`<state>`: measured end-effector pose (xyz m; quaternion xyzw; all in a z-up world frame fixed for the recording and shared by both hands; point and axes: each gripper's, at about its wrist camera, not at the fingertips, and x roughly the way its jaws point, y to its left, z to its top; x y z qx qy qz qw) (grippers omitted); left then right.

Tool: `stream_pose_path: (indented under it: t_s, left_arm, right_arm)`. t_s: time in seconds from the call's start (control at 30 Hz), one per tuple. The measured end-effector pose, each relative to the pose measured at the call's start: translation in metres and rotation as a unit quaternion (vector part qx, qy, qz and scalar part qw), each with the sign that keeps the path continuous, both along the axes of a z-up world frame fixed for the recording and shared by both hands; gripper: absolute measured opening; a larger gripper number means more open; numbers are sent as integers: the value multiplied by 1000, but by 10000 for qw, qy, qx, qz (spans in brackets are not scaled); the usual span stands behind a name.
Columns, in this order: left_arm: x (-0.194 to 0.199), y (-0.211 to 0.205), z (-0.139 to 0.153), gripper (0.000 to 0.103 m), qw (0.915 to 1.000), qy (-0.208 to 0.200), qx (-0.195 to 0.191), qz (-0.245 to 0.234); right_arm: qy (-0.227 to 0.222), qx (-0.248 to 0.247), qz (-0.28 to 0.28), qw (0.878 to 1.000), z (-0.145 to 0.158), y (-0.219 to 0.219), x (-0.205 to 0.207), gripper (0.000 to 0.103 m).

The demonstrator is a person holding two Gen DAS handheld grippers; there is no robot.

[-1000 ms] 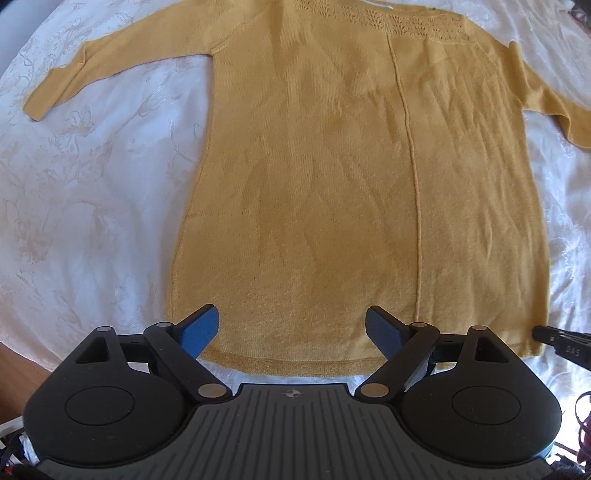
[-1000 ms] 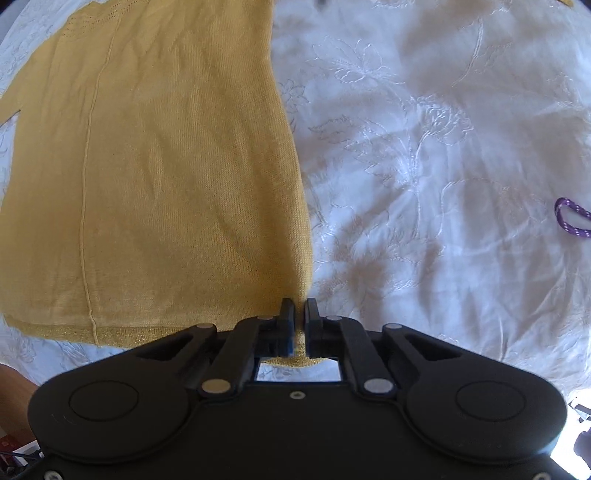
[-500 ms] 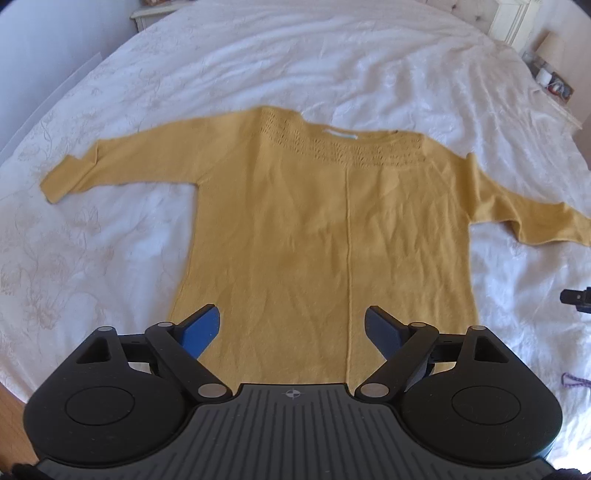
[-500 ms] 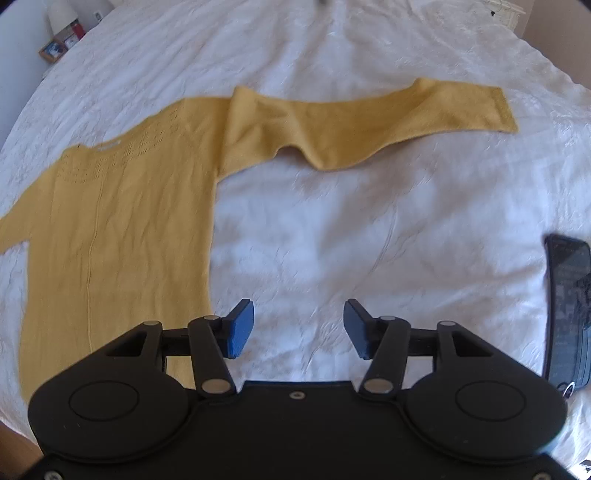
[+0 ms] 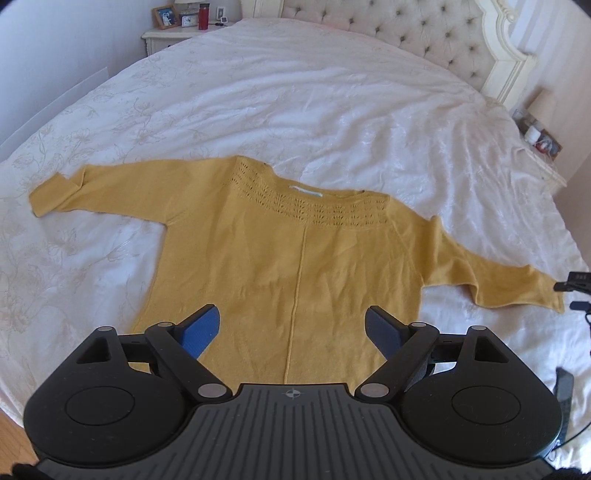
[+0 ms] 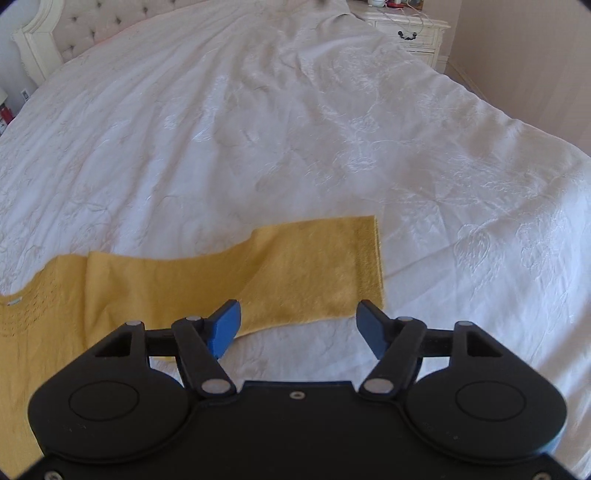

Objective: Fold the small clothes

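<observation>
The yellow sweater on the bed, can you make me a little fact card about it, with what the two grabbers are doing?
item: yellow sweater, lying flat on its own
surface: white bedspread
sleeves: both spread out sideways
sleeve on the right gripper's side: cuff end lies flat just ahead of that gripper
folded yet: no fold visible
left gripper: open, holding nothing, over the lower part of the sweater
right gripper: open, holding nothing, near the sleeve end
also in view: nightstand with a red bottle
</observation>
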<state>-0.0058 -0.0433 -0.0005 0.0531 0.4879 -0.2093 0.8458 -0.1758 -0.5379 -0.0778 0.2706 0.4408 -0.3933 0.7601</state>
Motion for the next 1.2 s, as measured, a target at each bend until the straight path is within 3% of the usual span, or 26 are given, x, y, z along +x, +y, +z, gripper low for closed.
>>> stream_pose_path:
  t_s: [0.23,0.4,0.6,0.73,0.77,0.83,0.93,0.97,1.2]
  left_arm:
    - [-5,1,-11,86,9983,327,434,229]
    - [-6,5,-15,86,9959,475,625,453]
    - [-6,2,-15,86,9942,530,777,523]
    - [-3,-2,-17,86,9942,564,787,464]
    - [-2,-3,-18,86,9943,577,778,439]
    - [-1,-5,-20,86,9947,584,764,368]
    - [3,-6,-23,86,9952,597,733,257]
    - [5,-6,-24,86,9954,608,714,216]
    - [25,10,-30,86,9965,556,628,-11]
  right_arm:
    - [-230,461,-341,9981,-31,-47,-15,75]
    - [-469,657,-66,9967,-46,-55,-11,103]
    - [156,442,244,9986,-57,-56,10,103]
    - [115,448,273,9986,-54,-56,9,103]
    - [54,442,268,9986,-52,-56,7,101]
    - [44,336,195,9992,-46,-56,1,83]
    - [-63,367,119,9992,-34,-55,-7,37]
    - [-207,510,162,9984,-29,-55,-9,11]
    - [-542,167,589,9966,38,-4,24,11]
